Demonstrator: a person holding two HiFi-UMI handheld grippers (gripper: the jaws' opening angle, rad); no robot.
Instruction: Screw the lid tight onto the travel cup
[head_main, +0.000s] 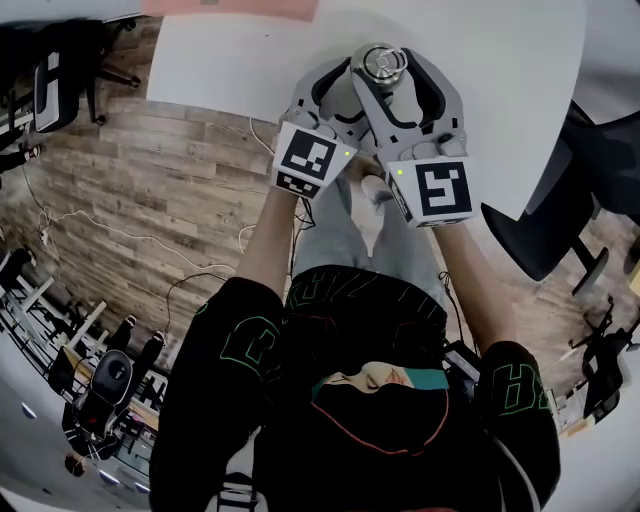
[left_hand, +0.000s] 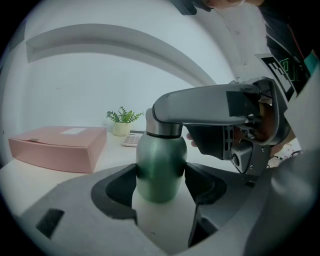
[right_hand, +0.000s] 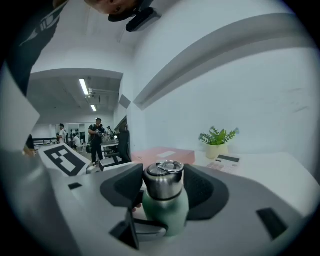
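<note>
The left forearm (head_main: 265, 240) and right forearm (head_main: 480, 290) reach forward, close together. The left gripper (left_hand: 160, 182) clamps the body of the travel cup (left_hand: 159, 155); the right gripper (right_hand: 162, 187) (jaws spread wide) presses both pads against the lid (right_hand: 162, 177).

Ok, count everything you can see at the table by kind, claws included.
travel cup: 1
lid: 1
pink box: 1
potted plant: 1
calculator: 1
claws, left claw and right claw: 2
Total: 7
</note>
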